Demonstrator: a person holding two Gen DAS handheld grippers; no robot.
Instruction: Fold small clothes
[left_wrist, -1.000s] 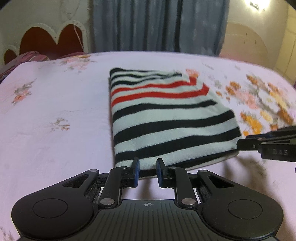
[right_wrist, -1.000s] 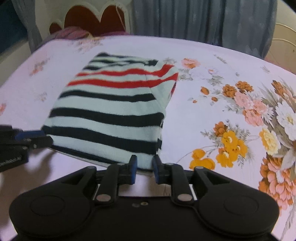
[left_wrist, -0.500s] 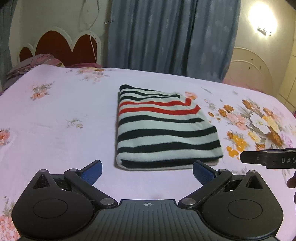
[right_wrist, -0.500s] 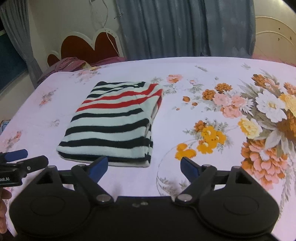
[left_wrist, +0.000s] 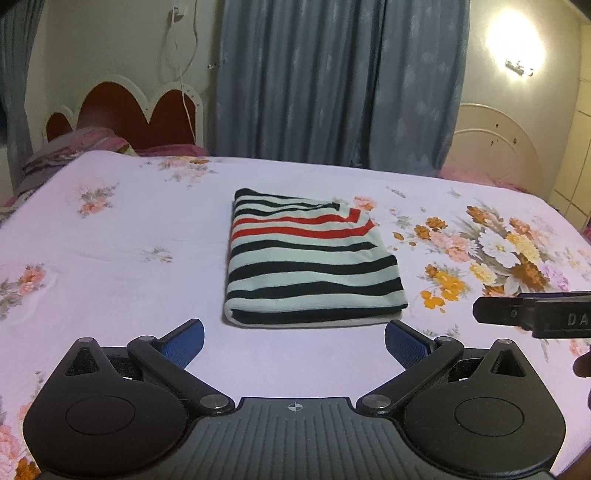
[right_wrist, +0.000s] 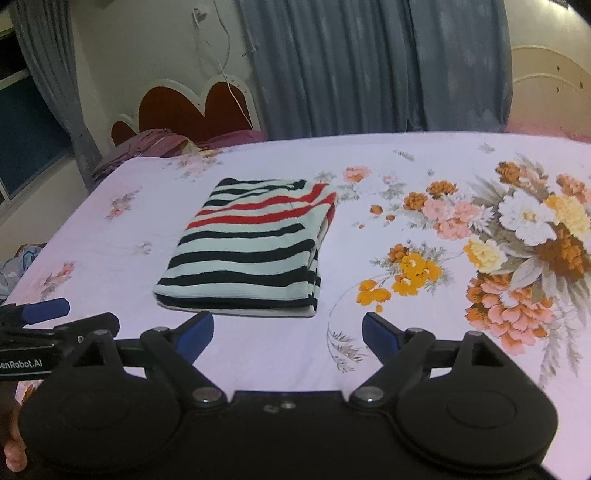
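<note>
A striped garment (left_wrist: 310, 262), white with black and red stripes, lies folded into a neat rectangle on the bed; it also shows in the right wrist view (right_wrist: 251, 254). My left gripper (left_wrist: 294, 343) is open and empty, pulled back a little from the garment's near edge. My right gripper (right_wrist: 287, 334) is open and empty, also back from the near edge, toward its right corner. The right gripper shows at the right edge of the left wrist view (left_wrist: 532, 312). The left gripper shows at the left edge of the right wrist view (right_wrist: 48, 325).
The bed sheet (left_wrist: 110, 258) is pale pink with a large flower print (right_wrist: 524, 236) on the right. A red and white headboard (left_wrist: 125, 110) and pillows (left_wrist: 74, 147) stand at the far left. Blue curtains (left_wrist: 332, 81) hang behind the bed.
Both grippers were shut at the garment's near edge one second ago. They have opened, let go and drawn back and up. The folded garment lies flat on the bed.
</note>
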